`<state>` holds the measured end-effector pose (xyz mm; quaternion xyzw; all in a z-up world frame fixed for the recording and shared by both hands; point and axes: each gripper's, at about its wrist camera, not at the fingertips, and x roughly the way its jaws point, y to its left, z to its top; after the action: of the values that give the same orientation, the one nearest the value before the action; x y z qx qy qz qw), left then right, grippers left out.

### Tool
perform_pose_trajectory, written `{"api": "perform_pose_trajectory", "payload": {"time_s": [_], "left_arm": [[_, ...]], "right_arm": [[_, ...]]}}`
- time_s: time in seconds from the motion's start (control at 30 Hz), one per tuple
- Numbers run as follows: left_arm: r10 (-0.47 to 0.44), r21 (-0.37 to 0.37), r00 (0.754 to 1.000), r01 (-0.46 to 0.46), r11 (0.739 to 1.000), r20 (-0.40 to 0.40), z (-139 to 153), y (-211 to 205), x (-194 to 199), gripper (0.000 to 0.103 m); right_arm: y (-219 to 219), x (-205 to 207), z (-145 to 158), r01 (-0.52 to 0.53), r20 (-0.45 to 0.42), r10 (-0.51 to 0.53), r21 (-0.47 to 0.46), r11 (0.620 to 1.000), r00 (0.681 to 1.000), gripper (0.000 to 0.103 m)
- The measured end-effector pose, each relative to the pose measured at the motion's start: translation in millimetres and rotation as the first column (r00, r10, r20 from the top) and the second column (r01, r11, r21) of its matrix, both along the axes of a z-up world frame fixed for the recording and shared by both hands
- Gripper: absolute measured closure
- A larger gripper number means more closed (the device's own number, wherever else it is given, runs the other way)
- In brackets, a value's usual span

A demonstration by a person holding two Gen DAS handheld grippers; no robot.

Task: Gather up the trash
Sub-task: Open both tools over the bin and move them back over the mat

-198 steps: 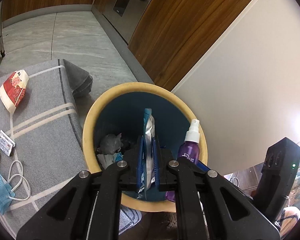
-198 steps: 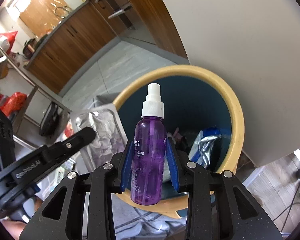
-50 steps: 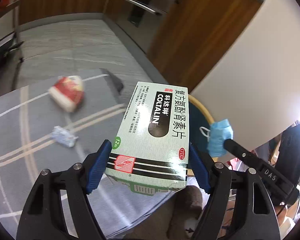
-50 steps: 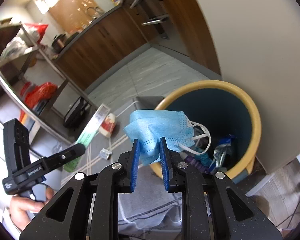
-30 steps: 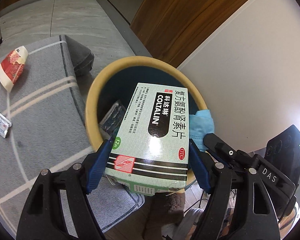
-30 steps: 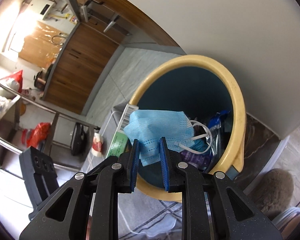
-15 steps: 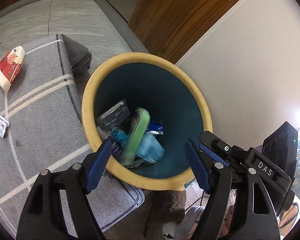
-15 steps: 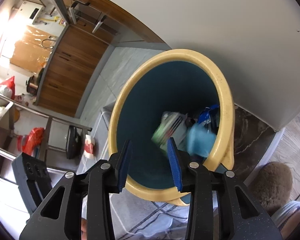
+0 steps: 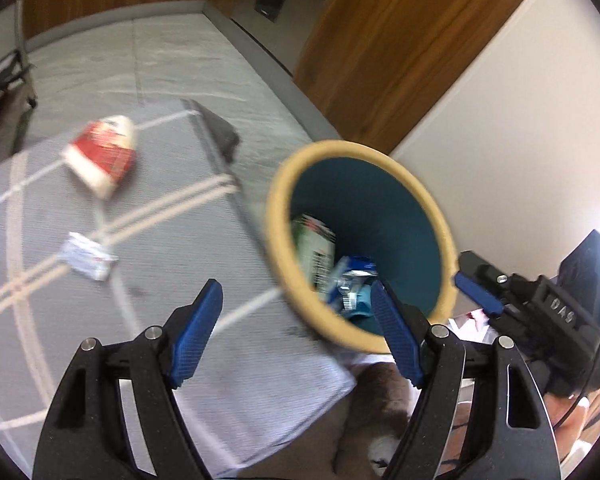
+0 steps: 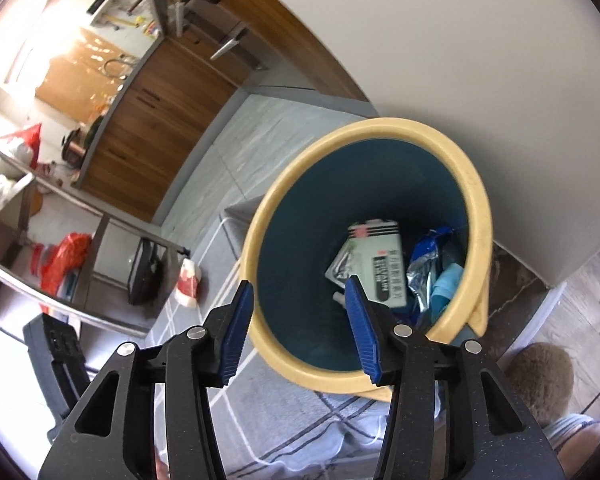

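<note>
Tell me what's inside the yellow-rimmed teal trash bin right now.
Inside the bin: green-and-white medicine box, silver-blue foil wrapper, light-blue face mask. Anything beneath them is covered.

The yellow-rimmed teal bin [image 10: 476, 216] holds a green medicine box [image 10: 382, 266], foil wrapper [image 10: 424, 268] and blue mask [image 10: 448, 280]; a red packet [image 9: 102, 156] and small sachet [image 9: 86, 261] lie on the grey rug [image 9: 160, 240].
</note>
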<state>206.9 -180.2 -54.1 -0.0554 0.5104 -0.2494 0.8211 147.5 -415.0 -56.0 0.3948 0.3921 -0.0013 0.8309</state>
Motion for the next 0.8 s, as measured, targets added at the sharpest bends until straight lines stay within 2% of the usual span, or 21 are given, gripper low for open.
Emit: {"api": "perform_pose_trajectory", "payload": {"time_s": [0.13, 0.27, 0.47, 0.53, 0.67, 0.8], "left_arm": [[0.070, 0.058, 0.997, -0.072, 0.996, 0.039, 0.1, 47.8, -2.3, 0.027], [0.136, 0.159, 0.986, -0.150, 0.976, 0.093, -9.6, 87.8, -2.7, 0.024], [0.187, 0.225, 0.979, -0.201, 0.953, 0.082, -35.5, 128.4, 8.0, 0.024], [0.196, 0.218, 0.979, -0.204, 0.954, 0.060, -42.1, 131.5, 13.0, 0.024], [0.241, 0.153, 0.970, -0.241, 0.958, 0.016, -51.4, 131.5, 32.4, 0.024], [0.292, 0.145, 0.956, -0.285, 0.948, -0.034, -67.4, 120.0, 51.8, 0.028]], "right_arm": [[13.9, 4.2, 5.3, -0.046, 0.009, 0.046, -0.038, 0.998, 0.999, 0.051], [29.0, 7.5, 7.2, -0.089, 0.008, 0.090, -0.054, 0.995, 0.996, 0.049], [50.1, 16.3, 12.4, -0.142, -0.002, 0.142, -0.091, 0.986, 0.990, 0.048], [58.5, 20.2, 13.9, -0.156, -0.006, 0.156, -0.100, 0.983, 0.988, 0.048], [76.1, 33.3, 15.2, -0.190, -0.018, 0.190, -0.123, 0.974, 0.982, 0.047], [92.4, 49.0, 16.1, -0.228, -0.028, 0.226, -0.152, 0.962, 0.974, 0.047]]}}
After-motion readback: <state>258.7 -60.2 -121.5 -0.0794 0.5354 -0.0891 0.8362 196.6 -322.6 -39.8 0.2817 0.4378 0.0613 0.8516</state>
